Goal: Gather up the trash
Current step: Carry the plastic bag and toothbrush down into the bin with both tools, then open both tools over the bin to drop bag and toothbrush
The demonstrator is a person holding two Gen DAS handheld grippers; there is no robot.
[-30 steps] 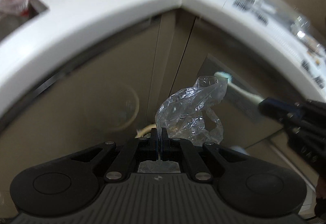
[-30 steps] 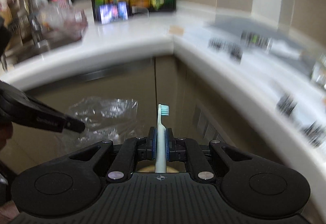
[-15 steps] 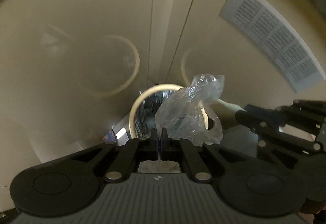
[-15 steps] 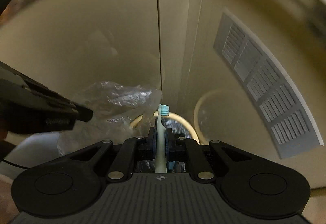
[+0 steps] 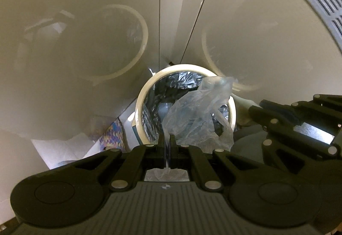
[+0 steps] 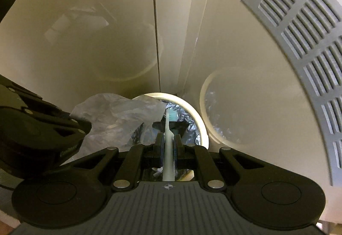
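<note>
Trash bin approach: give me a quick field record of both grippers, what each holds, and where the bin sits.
left gripper: shut on clear plastic wrap
right gripper: shut on toothbrush, bristles forward
trash bin: cream rim, dark crinkled liner, open, set in the cabinet corner
position: both items held over the bin mouth
vent grille: on the right cabinet panel

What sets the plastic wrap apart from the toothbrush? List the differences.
The plastic wrap is clear, thin and crumpled; the toothbrush is opaque, pale and rigid, with teal bristles.
The wrap billows loosely sideways from the left tool; the toothbrush stands straight out from the right tool, bristles at the far end.
The wrap spreads wide, the toothbrush is slim.
Shared: each is clamped in a shut tool above the lined trash bin.
</note>
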